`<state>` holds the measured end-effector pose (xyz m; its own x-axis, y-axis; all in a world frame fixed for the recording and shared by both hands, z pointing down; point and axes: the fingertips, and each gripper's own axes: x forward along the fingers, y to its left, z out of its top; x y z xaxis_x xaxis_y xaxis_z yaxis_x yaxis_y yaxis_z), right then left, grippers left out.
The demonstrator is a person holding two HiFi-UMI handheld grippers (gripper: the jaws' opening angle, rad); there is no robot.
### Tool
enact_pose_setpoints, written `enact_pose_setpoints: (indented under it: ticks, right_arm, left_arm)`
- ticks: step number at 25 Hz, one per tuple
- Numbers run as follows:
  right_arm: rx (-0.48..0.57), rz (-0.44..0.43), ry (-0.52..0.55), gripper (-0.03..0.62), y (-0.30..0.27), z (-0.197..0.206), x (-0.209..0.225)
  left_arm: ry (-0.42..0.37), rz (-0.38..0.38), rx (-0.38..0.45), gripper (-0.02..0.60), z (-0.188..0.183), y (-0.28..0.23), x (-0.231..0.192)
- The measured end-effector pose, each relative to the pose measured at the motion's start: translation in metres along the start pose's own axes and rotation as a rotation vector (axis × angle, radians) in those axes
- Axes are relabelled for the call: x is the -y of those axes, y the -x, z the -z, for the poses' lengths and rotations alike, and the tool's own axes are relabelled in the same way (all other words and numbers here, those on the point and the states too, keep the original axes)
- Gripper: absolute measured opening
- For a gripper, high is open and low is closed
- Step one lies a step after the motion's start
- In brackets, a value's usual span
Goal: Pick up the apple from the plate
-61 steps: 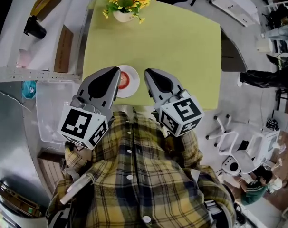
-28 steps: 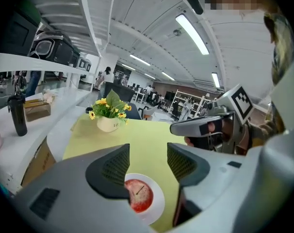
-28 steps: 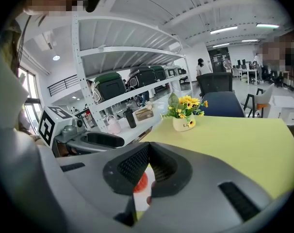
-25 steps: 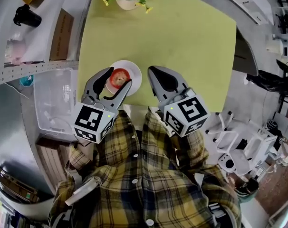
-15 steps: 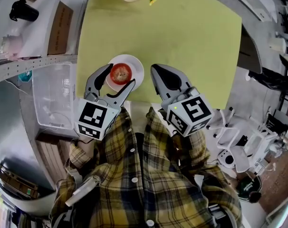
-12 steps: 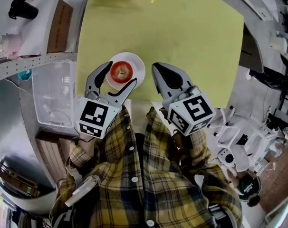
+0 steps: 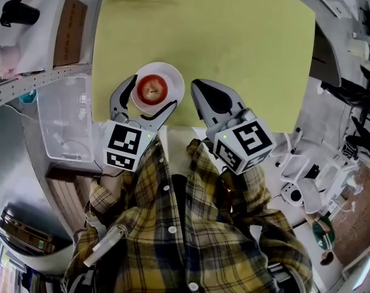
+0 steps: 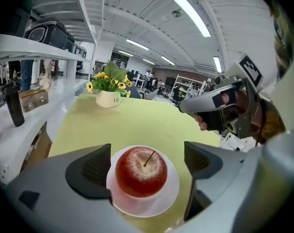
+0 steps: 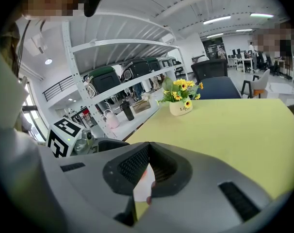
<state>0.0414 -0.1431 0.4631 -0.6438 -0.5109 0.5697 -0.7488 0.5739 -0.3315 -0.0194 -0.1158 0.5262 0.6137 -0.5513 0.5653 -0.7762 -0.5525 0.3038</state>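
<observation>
A red apple (image 7: 151,89) (image 8: 141,172) stands stem up on a small white plate (image 7: 174,79) (image 8: 172,198) near the front edge of the yellow-green table (image 7: 234,41). My left gripper (image 7: 152,94) (image 8: 144,165) reaches over the plate with its jaws opening. The apple sits between the fingers (image 8: 91,171), with a gap on each side and no pad touching it. Just right of the plate my right gripper (image 7: 200,89) (image 9: 148,152) hangs shut, holding nothing. Through the slit below its tips a sliver of plate and apple shows.
A pot of sunflowers (image 8: 108,97) (image 9: 181,107) stands at the table's far edge. A clear plastic bin (image 7: 63,127) sits on the floor left of the table. A white shelf (image 7: 26,47) above it carries a black bottle (image 7: 15,11) and a cardboard box (image 7: 69,29). Office chairs (image 7: 307,188) stand at the right.
My left gripper, shut at first, has sunk toward the plate and spread its jaws wide around the apple. The right gripper has stayed shut beside the plate.
</observation>
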Motion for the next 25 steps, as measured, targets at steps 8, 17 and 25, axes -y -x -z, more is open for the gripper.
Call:
enact_pose_setpoints:
  ticks: [8, 17, 25]
  right_arm:
    - [-0.014, -0.005, -0.025, -0.003, -0.008, 0.008, 0.005]
    - [-0.03, -0.008, -0.046, -0.003, -0.012, 0.013, 0.011]
    - [-0.044, -0.019, -0.063, -0.003, -0.022, 0.018, 0.012]
  left_arm:
    - [-0.036, -0.012, -0.054, 0.469, 0.018, -0.01, -0.007]
    - [-0.047, -0.024, -0.083, 0.469, 0.032, -0.017, -0.009]
    - [-0.062, -0.043, -0.095, 0.469, 0.039, -0.022, -0.018]
